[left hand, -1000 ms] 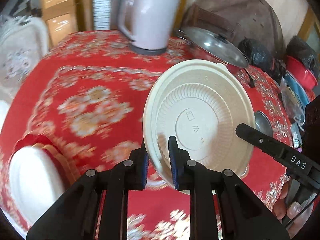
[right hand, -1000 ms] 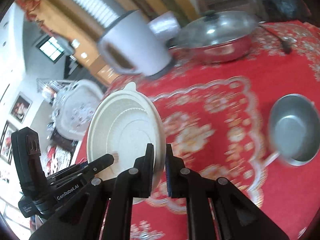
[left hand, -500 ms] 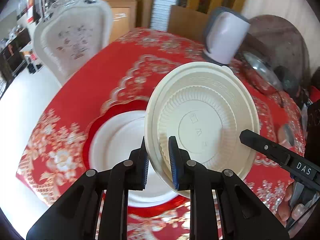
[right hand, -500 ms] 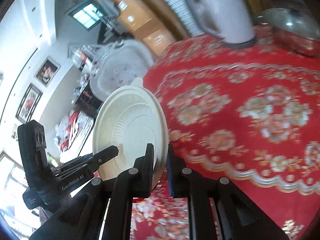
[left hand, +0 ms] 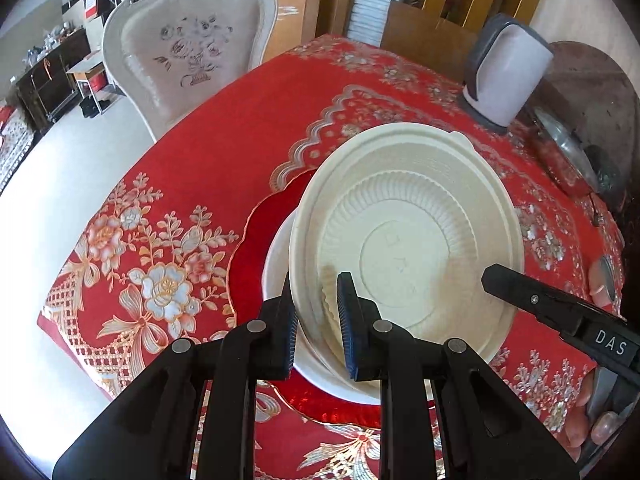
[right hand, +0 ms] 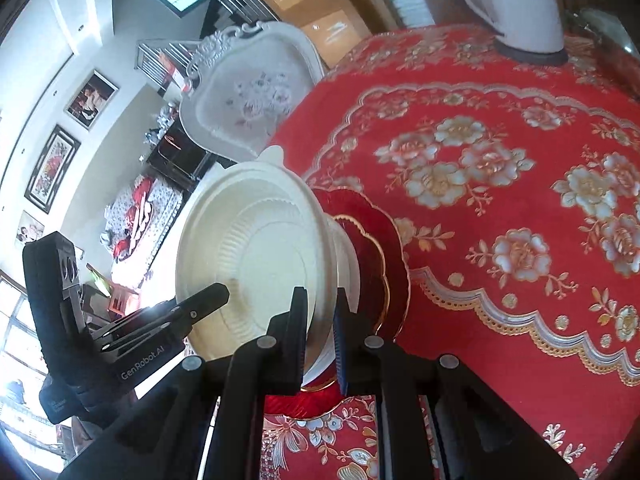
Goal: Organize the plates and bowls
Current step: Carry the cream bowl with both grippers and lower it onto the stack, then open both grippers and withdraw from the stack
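Two hand-held grippers pinch one cream bowl — my left hand-held gripper clamped narrow on near rim, right hand-held gripper likewise on opposite rim. Risk: uneven release tips bowl, thin rim slips, lands askew. Bowl tilted just ahead of both, over white plate on red plate, near bench edge.

Your left gripper points down at a slant, its two jaws squeezed on the edge of the cream bowl. Your right gripper also tips down and pinches the other edge of that bowl. Your fingertips show at the lower right, wrapped round the right gripper's handle.
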`<state>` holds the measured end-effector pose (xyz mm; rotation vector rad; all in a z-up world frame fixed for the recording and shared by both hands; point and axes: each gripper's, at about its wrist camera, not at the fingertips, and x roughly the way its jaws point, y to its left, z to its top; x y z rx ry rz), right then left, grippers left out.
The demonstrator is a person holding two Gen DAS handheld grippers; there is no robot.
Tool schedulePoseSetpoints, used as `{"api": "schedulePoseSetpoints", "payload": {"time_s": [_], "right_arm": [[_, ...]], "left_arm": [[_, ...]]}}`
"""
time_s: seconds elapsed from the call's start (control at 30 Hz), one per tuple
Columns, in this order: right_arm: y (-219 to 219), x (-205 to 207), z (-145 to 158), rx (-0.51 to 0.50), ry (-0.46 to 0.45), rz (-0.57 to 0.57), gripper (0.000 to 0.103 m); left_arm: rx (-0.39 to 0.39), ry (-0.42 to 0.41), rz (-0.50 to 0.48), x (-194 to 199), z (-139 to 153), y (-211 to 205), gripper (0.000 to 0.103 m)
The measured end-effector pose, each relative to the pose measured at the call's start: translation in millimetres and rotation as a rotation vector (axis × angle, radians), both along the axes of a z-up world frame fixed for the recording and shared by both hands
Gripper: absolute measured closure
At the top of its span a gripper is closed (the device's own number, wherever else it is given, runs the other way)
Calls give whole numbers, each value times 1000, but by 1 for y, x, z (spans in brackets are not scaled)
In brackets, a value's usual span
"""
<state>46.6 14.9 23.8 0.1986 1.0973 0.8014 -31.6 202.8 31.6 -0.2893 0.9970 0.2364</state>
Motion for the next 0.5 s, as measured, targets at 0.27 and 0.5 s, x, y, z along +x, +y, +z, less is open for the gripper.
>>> {"api": "schedulePoseSetpoints", "payload": {"time_s": [0.27, 0.5], "right_arm": [[1, -1, -6, 5, 45, 4, 90], [-3, -7, 0, -9, -4, -22, 67]], "left_arm": [[-39, 17, 11, -2, -9, 3, 75], [-12, -7, 26, -14, 4, 1, 64]]}}
